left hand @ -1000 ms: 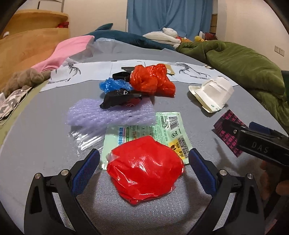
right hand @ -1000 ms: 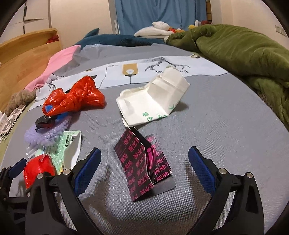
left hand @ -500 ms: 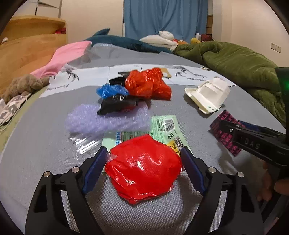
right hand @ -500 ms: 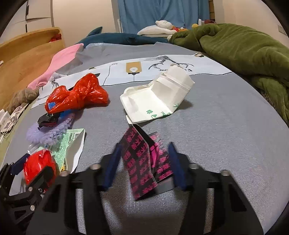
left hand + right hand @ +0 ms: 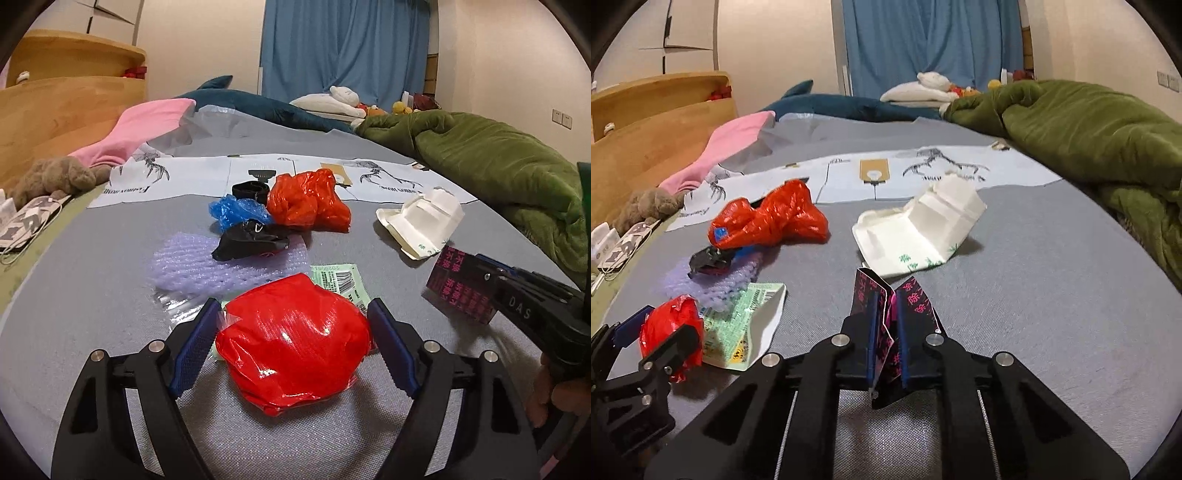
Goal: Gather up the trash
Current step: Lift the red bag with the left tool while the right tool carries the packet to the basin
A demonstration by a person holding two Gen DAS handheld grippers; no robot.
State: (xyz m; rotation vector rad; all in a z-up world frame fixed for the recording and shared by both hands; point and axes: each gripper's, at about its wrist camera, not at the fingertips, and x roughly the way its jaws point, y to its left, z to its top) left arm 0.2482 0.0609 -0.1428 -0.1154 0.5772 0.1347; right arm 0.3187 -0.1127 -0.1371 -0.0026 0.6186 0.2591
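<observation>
Two claws work over a grey bed (image 5: 110, 332) strewn with trash. The left claw (image 5: 293, 334) is set wide around a red bag (image 5: 291, 343), its blue pads (image 5: 194, 341) against the bag's sides; the bag rests on the bed, partly over a green packet (image 5: 338, 278). The right claw (image 5: 885, 328) is closing on a black-and-pink wrapper (image 5: 912, 299), which is folded and pinched between its narrow-set pads, standing up from the bed. In the left view that wrapper (image 5: 460, 288) shows at the right edge, with a hand (image 5: 554, 391) behind the claw. Beyond the red bag lie purple foam netting (image 5: 207, 267), a black scrap (image 5: 251, 240), a blue bag (image 5: 236, 210) and a crumpled orange-red bag (image 5: 306, 201), close together. A white paper carton (image 5: 919, 230) lies just beyond the wrapper, apart from it. A green blanket (image 5: 1089, 140) is heaped on the far right.
</observation>
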